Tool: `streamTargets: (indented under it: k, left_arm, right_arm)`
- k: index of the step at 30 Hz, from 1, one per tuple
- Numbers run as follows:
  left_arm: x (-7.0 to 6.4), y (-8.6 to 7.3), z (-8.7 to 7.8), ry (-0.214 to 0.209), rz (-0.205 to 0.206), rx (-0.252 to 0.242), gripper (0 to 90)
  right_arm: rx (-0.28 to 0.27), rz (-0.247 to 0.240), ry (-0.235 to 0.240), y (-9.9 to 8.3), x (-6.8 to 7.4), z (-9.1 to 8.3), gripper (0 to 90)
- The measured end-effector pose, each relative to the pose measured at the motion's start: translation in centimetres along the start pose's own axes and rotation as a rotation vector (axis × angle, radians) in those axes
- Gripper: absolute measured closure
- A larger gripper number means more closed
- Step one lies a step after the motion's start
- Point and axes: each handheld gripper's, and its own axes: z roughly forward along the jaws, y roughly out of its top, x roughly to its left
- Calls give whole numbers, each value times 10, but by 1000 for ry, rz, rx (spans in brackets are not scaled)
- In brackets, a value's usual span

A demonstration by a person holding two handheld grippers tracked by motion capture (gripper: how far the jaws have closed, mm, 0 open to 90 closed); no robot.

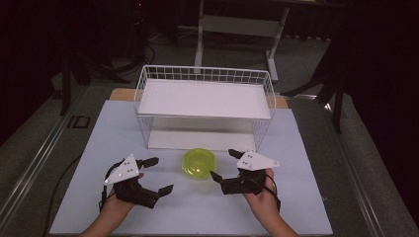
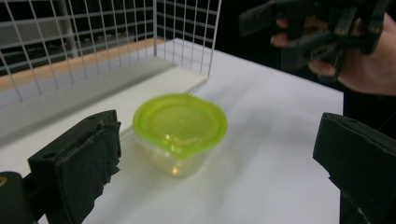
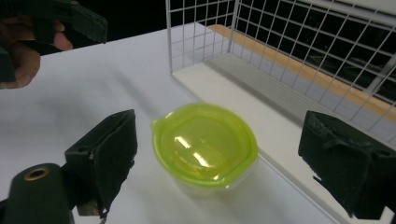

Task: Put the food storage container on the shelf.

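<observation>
A small clear tub with a lime-green lid (image 1: 199, 163) stands upright on the white table top, just in front of the wire rack. My left gripper (image 1: 163, 174) is open at the tub's left, jaws pointing toward it. My right gripper (image 1: 222, 164) is open close by its right side. In the left gripper view the tub (image 2: 180, 126) sits ahead between the spread jaws of the left gripper (image 2: 217, 154), untouched, with the right gripper (image 2: 308, 28) beyond. In the right gripper view the tub (image 3: 205, 144) lies between the wide jaws of the right gripper (image 3: 222, 140).
A white wire rack (image 1: 205, 106) with a flat white shelf on top and a white base board stands behind the tub, its front open. The white table top (image 1: 296, 197) ends at a metal-edged border, with dark floor and desk legs beyond.
</observation>
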Motion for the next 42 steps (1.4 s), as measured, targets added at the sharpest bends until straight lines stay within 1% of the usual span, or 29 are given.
streamTargets:
  k: [2, 5, 7, 8, 10, 12, 13, 14, 16, 17, 19, 20, 21, 23, 24, 25, 27, 28, 30, 31, 32, 33, 35, 36, 38, 39, 40, 41, 42]
  left_arm:
    - [4, 6, 3, -14, -16, 0, 18]
    - [8, 11, 7, -18, -40, -1, 18]
    - [10, 15, 10, -4, -63, 11, 18]
    - [11, 16, 12, 3, -75, 16, 18]
    - [13, 19, 16, 6, -90, 45, 18]
    - [15, 22, 21, 7, -95, 64, 18]
    - [15, 22, 21, 7, -95, 64, 18]
    - [18, 25, 27, -3, -99, 81, 18]
    - [22, 27, 34, -6, -109, 98, 17]
    - [25, 27, 37, -10, -116, 102, 18]
    - [29, 27, 44, -25, -144, 103, 18]
    - [31, 27, 48, -20, -150, 114, 18]
    - [32, 26, 52, -12, -155, 123, 18]
    - [34, 24, 59, -4, -157, 153, 18]
    - [35, 23, 62, 4, -158, 160, 18]
    - [36, 21, 64, 3, -170, 166, 23]
    - [39, 17, 68, 12, -197, 169, 65]
    - [41, 15, 70, 15, -208, 175, 65]
    - [44, 10, 73, 11, -229, 176, 68]
    - [44, 10, 73, 11, -229, 176, 91]
    - [47, 6, 75, 19, -245, 175, 91]
    - [48, 5, 77, 28, -251, 179, 164]
    - [50, 1, 80, 37, -273, 203, 175]
    - [50, -1, 82, 55, -281, 218, 229]
    - [52, -5, 84, 76, -299, 242, 263]
    - [53, -6, 85, 83, -312, 250, 329]
    - [54, -8, 85, 92, -327, 246, 344]
    - [55, -10, 86, 91, -345, 250, 392]
    - [55, -11, 86, 81, -354, 251, 408]
  right_arm:
    - [3, 3, 20, 3, -2, 3, 116]
    - [1, 27, 16, 5, -6, 6, 116]
    - [-10, 45, 12, 6, -8, 7, 116]
    - [-6, 58, 20, 6, -10, 9, 114]
    - [-7, 81, -9, 7, -13, 13, 109]
    - [1, 109, -14, 7, -16, 17, 109]
    - [1, 109, -14, 7, -16, 17, 109]
    - [5, 113, -31, 7, -17, 19, 109]
    - [19, 130, -39, 5, -21, 26, 115]
    - [22, 134, -33, 5, -23, 29, 144]
    - [29, 141, -26, 4, -26, 33, 149]
    - [34, 149, -21, 3, -27, 36, 158]
    - [44, 159, -19, 1, -28, 38, 207]
    - [57, 186, -5, -2, -30, 43, 220]
    - [65, 190, -13, -4, -30, 45, 220]
    - [75, 185, -20, -5, -30, 47, 220]
    - [89, 195, -27, -8, -31, 51, 229]
    - [97, 203, -28, -10, -31, 52, 250]
    - [112, 198, -33, -14, -31, 54, 299]
    - [112, 198, -33, -14, -31, 54, 299]
    - [120, 201, -31, -16, -32, 55, 315]
    - [129, 214, -33, -20, -33, 57, 326]
    - [140, 217, -24, -23, -35, 59, 347]
    - [144, 219, -28, -25, -34, 59, 347]
    - [153, 232, -19, -28, -35, 61, 369]
    - [156, 237, -22, -29, -35, 62, 377]
    - [161, 240, -20, -30, -36, 63, 377]
    - [170, 257, -19, -32, -36, 65, 393]
    - [174, 259, -18, -32, -37, 65, 400]
